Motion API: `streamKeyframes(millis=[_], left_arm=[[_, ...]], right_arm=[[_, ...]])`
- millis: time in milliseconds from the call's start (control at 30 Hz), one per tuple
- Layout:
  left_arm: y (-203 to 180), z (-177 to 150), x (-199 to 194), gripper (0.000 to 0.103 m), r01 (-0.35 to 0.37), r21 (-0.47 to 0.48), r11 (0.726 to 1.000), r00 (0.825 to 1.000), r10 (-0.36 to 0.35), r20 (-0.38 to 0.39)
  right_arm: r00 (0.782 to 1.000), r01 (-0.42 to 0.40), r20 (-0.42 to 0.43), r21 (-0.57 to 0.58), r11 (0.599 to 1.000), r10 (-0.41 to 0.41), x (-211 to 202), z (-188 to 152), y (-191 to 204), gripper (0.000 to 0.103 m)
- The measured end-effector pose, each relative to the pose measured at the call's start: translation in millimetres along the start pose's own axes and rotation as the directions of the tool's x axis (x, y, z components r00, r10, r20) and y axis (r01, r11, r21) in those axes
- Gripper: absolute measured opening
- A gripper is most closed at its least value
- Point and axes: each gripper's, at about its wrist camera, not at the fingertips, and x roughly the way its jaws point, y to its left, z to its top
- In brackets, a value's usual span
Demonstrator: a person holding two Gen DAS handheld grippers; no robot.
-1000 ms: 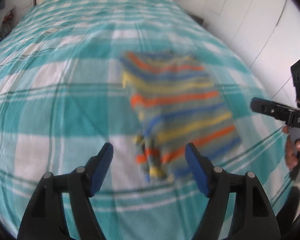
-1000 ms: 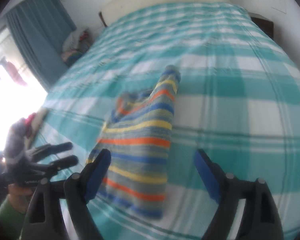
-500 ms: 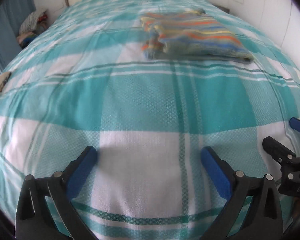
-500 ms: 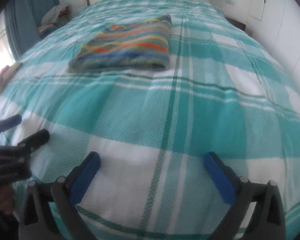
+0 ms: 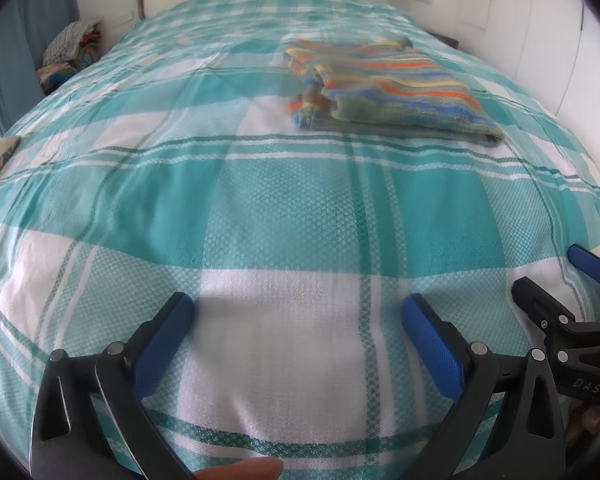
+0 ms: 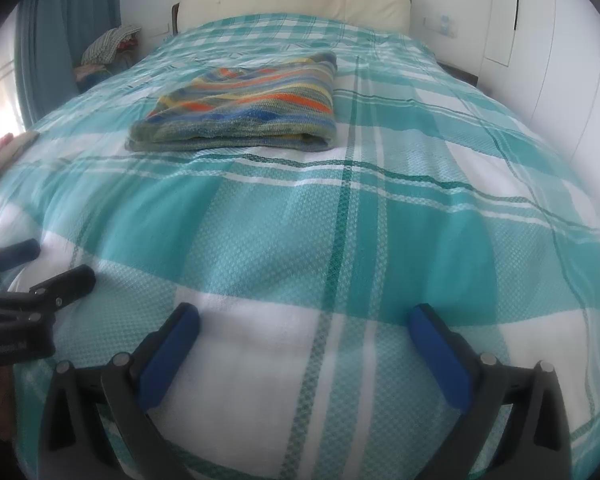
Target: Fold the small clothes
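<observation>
A folded striped garment (image 5: 388,84) in orange, blue, yellow and grey lies flat on the bed, far ahead of both grippers; the right wrist view shows the same garment (image 6: 248,108) up and to the left. My left gripper (image 5: 298,310) is open low over the bedspread near the front edge, nothing between its blue pads. My right gripper (image 6: 304,318) is open too, also empty, hovering over a white square of the cover. The right gripper (image 5: 556,280) shows at the right edge of the left wrist view, and the left gripper (image 6: 40,264) at the left edge of the right wrist view.
The bed carries a teal and white checked bedspread (image 6: 400,200) with a cream headboard (image 6: 292,4) at the far end. A pile of clothes (image 6: 108,48) sits beside the bed at far left, by a blue curtain (image 5: 24,40). White cupboard doors (image 6: 560,60) line the right side.
Both grippers let go of the striped garment, opened wide and pulled back toward the near edge of the bed; the garment now lies folded far ahead. Little has moved in the last half second.
</observation>
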Motion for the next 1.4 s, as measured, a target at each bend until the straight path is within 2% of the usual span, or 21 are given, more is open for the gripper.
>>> streamKeyframes(millis=[633,767,867,967,1167,1267,1400], left_arm=[[2.8,1.6,1.7,0.103,0.002,0.011,1.000,1.000,-0.002,-0.016],[3.1,3.7,1.7,0.103,0.006,0.017,1.000,0.999,-0.006,-0.031],[6.0,8.6,-8.2,0.103,0.010,0.008,1.000,0.999,-0.010,-0.044],[11.0,14.6,-34.7,0.103,0.003,-0.014,1.000,1.000,-0.003,0.004],[4.9,32.1,-87.3,0.103,-0.060,0.018,0.998,0.995,0.058,0.077],[3.7,36.0,-105.6,0.103,-0.069,0.000,0.998,0.994,0.069,0.081],[4.1,38.1,-123.9,0.103,-0.106,-0.011,0.994,0.989,0.106,0.099]], right_arm=[[1.000,-0.003,0.005,0.004,1.000,0.003,-1.6,0.0,0.8,0.103],[1.000,0.003,-0.014,-0.002,1.000,-0.003,-1.2,3.3,1.4,0.103],[0.998,0.003,-0.059,-0.010,1.000,-0.004,-5.1,10.9,2.9,0.103],[0.997,0.014,-0.077,0.023,1.000,-0.012,-24.1,20.7,4.4,0.103],[0.997,0.081,0.016,0.005,0.997,-0.081,-86.2,43.6,14.5,0.103],[0.994,0.102,0.049,-0.004,0.995,-0.102,-110.2,52.6,20.2,0.103],[0.994,0.087,0.060,-0.006,0.996,-0.087,-131.4,61.1,23.9,0.103]])
